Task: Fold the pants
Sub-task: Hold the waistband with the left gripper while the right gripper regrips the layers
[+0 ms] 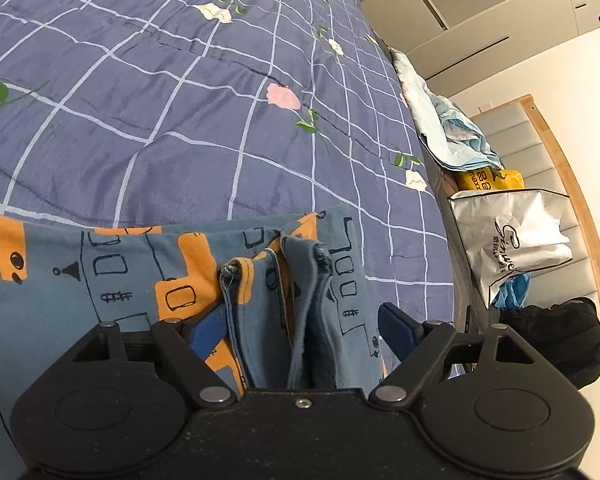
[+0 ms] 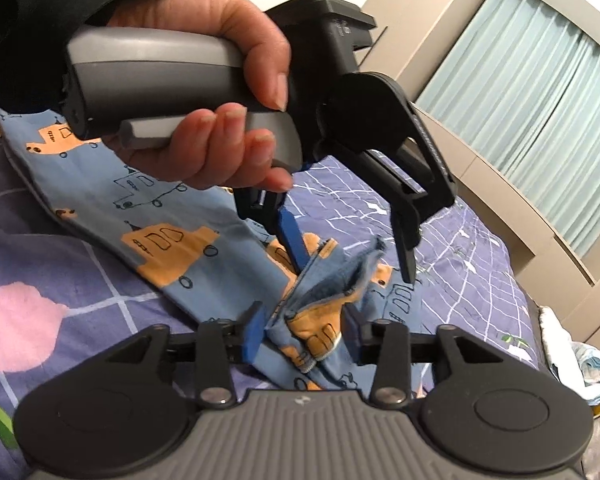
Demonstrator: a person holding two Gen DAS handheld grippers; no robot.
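Closest in the left wrist view: left gripper [image 1: 300, 330], fingers spread wide, blue pads clear of the cloth on both sides, nothing pinched. Between them, the bunched hem ends of the pants [image 1: 276, 300], blue with orange vehicle prints, stacked in loose folds, one edge frayed. Rest of the pants spread flat to the left over the bed [image 1: 140, 100], covered in a purple checked quilt with pink and white flowers. Beyond the bed edge, a white paper bag [image 1: 512, 240], a yellow package [image 1: 488, 180], a black bag [image 1: 556, 336] and crumpled pale blue bedding [image 1: 448, 128].

Closest in the right wrist view: right gripper [image 2: 300, 338], fingers partly open, the same bundle of hems between them, pads not pressing on it. Just past it, the left gripper seen from the side, carried by a hand [image 2: 204, 92] in a dark sleeve, tips straddling the raised fabric. Farther off, pale curtains [image 2: 532, 112] at a window.
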